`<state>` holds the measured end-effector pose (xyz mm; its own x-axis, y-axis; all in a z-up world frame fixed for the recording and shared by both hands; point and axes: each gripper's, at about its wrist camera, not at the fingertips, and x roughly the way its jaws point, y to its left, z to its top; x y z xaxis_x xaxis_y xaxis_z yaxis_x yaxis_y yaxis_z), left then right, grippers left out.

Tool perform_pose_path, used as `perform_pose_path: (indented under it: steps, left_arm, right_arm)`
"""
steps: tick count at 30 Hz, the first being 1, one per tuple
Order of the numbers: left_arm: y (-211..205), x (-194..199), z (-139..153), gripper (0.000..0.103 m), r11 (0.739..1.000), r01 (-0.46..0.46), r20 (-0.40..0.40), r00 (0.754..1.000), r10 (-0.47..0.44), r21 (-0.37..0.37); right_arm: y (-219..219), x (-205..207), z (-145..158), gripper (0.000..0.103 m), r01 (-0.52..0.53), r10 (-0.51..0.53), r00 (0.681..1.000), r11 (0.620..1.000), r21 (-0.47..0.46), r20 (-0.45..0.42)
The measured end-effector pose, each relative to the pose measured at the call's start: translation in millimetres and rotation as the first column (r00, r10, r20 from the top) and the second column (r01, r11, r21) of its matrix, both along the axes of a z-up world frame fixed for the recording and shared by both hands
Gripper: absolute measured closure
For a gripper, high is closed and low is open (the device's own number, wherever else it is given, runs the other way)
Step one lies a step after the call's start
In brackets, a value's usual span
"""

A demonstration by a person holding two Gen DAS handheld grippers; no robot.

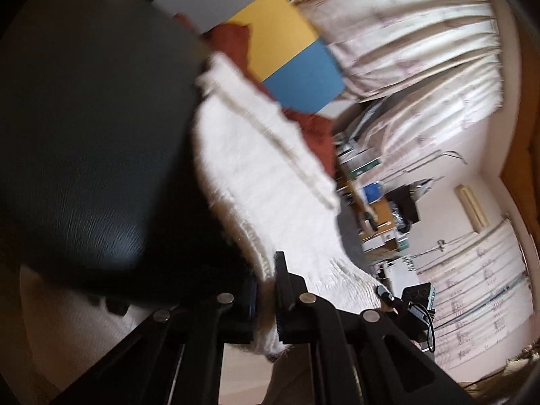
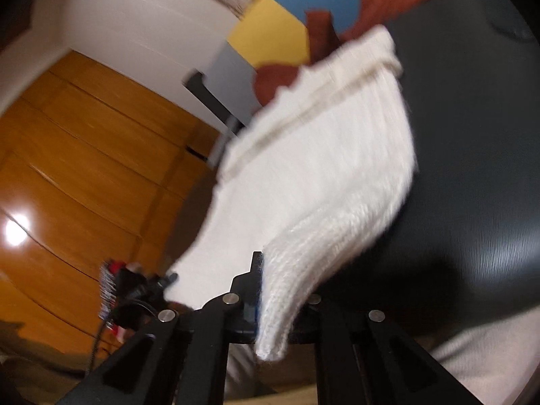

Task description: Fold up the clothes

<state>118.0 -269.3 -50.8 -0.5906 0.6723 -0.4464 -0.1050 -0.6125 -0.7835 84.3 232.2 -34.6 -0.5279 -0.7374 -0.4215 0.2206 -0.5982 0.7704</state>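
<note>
The left gripper is clamped on an edge of the white knit garment, which stretches away ahead of its fingers. The right gripper pinches another edge of the same garment, so the cloth hangs spread between both, probably lifted to straighten it for a fold, though blur hides much.

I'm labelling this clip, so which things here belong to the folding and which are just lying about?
In the job:
white knit
left tool, shut on it
right tool, shut on it

Lying about:
rust cloth
coloured mat
dark cushion
curtains
</note>
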Motion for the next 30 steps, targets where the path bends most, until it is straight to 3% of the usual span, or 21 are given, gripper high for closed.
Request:
perform_pose_path:
  steps: [4,12,16,19,22,27,30]
  left_arm:
    - [-1.2,15.6,25.4,0.097,1.000,0.017,-0.072,0.997,-0.017,0.009]
    - [-23.7,82.2,37.3,0.097,0.985,-0.025,-0.010,1.000,0.027,0.173]
    - [-37.1,111.0,65.8,0.097,0.976,-0.053,-0.054,0.996,0.066,0.212]
    - [-33.0,87.6,88.6,0.097,0.988,0.003,-0.114,0.993,0.015,0.155]
    - [-20.6,39.3,100.6,0.097,0.997,0.035,-0.147,0.989,-0.024,0.070]
    - [-8.6,-54.3,90.7,0.097,0.999,0.014,-0.125,0.992,-0.008,0.049]
    - [-6.1,-101.4,67.0,0.097,0.999,-0.023,-0.058,0.998,0.025,0.033]
  right_arm:
    - [4.2,5.6,26.4,0.095,-0.025,0.023,0.996,0.999,-0.025,-0.085]
    - [15.3,64.1,23.8,0.095,-0.088,0.086,0.996,0.993,-0.084,-0.026]
    - [20.3,102.4,44.0,0.095,-0.104,0.088,0.991,0.980,-0.168,-0.101]
    - [23.8,96.1,58.8,0.095,-0.091,0.065,0.986,0.981,-0.173,-0.154]
    - [21.9,54.1,63.4,0.095,-0.068,0.048,0.985,0.991,-0.118,-0.168]
    - [24.4,-32.8,55.4,0.095,-0.012,-0.001,0.995,0.992,-0.126,-0.103]
    - [26.0,-84.1,42.0,0.095,0.043,-0.047,0.998,0.989,-0.142,-0.029]
